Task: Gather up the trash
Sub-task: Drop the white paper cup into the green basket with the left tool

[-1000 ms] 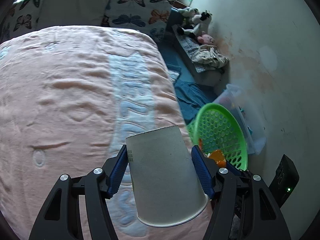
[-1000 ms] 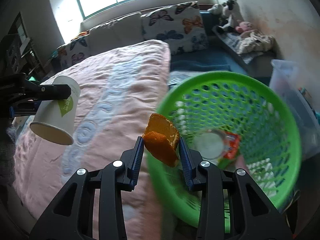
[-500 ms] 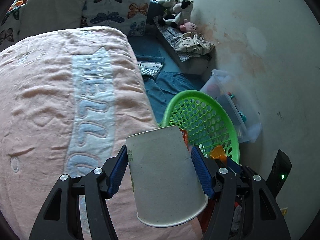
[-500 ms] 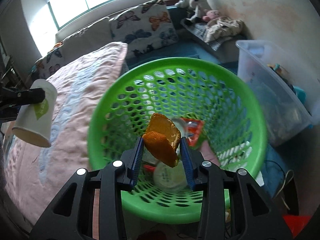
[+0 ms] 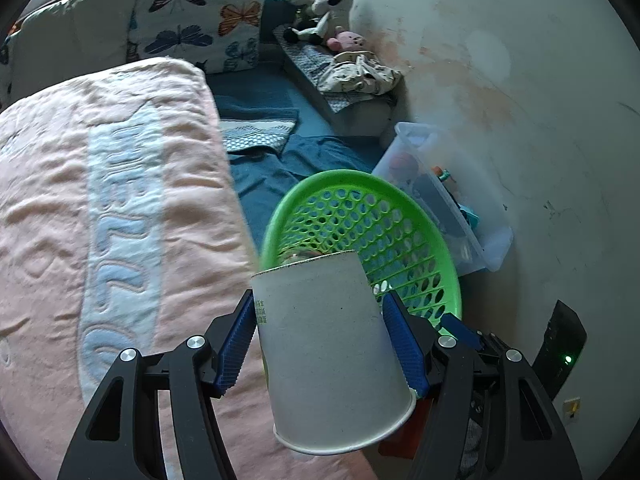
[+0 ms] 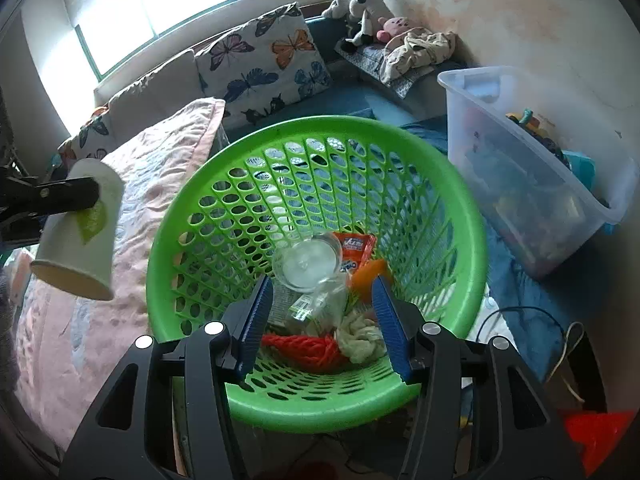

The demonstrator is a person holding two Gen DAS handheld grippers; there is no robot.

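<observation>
My left gripper [image 5: 320,332] is shut on a white paper cup [image 5: 328,356], held upside down above the bed's edge beside the green mesh basket [image 5: 400,224]. The right wrist view shows that cup [image 6: 78,232] at the left, in the left gripper's fingers [image 6: 60,198]. My right gripper [image 6: 324,312] hangs over the green basket [image 6: 280,184] with its jaws opening and nothing between them. An orange peel [image 6: 370,274] lies in the basket among a clear plastic lid [image 6: 306,262], a red wrapper [image 6: 354,246], red netting [image 6: 304,348] and a crumpled tissue [image 6: 360,338].
A pink blanket [image 5: 100,208] covers the bed left of the basket. A clear plastic bin [image 6: 532,184] with toys stands against the wall on the right. Butterfly pillows [image 6: 264,68] and stuffed toys [image 6: 364,8] sit at the back. Cables [image 6: 560,340] trail on the floor.
Both grippers moved from the bed toward the basket. The right jaws spread and the orange peel dropped from them into the basket. The left keeps hold of the cup.
</observation>
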